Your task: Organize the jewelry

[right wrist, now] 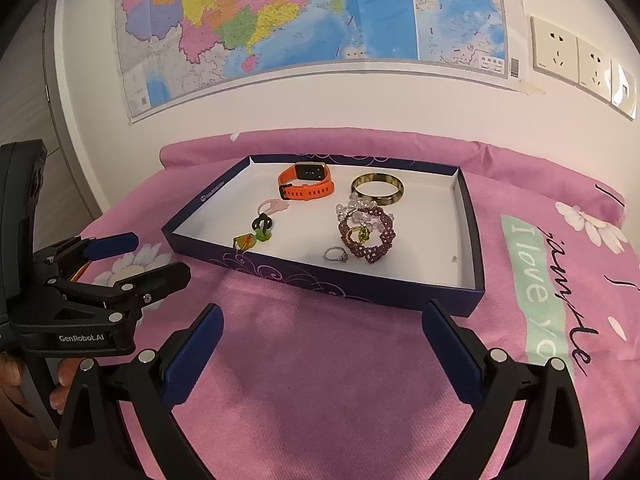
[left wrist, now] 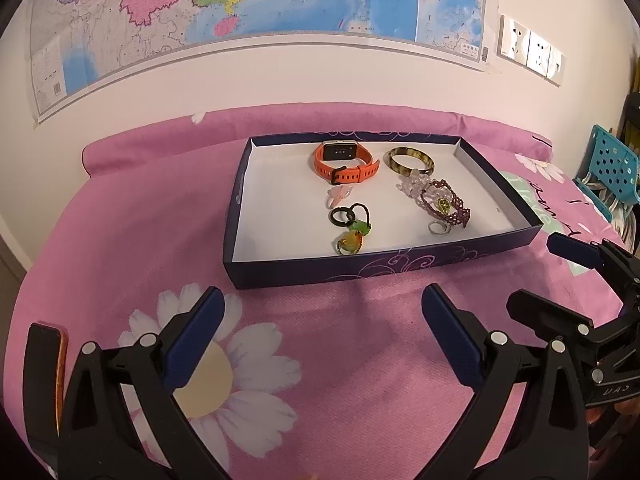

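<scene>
A shallow dark blue box [left wrist: 320, 270] [right wrist: 320, 280] with a white floor lies on the pink cloth. In it are an orange smartwatch [left wrist: 344, 162] [right wrist: 306, 186], a tortoiseshell bangle [left wrist: 409, 160] [right wrist: 377, 189], a purple beaded bracelet [left wrist: 446, 202] [right wrist: 368, 236], a clear bead bracelet [left wrist: 414, 184], a silver ring [left wrist: 438, 227] [right wrist: 335, 255], a black ring with green charm [left wrist: 348, 218] [right wrist: 262, 226], an amber pendant [left wrist: 348, 243] [right wrist: 245, 241] and a pink piece [left wrist: 338, 197]. My left gripper [left wrist: 322, 320] and right gripper [right wrist: 322, 336] are open and empty, both in front of the box.
A flowered pink cloth [left wrist: 280, 360] covers the table. A wall map [left wrist: 240, 20] and sockets [right wrist: 576, 60] are behind. A blue perforated basket [left wrist: 612, 168] stands at the right. The right gripper shows at the left wrist view's right edge [left wrist: 580, 280].
</scene>
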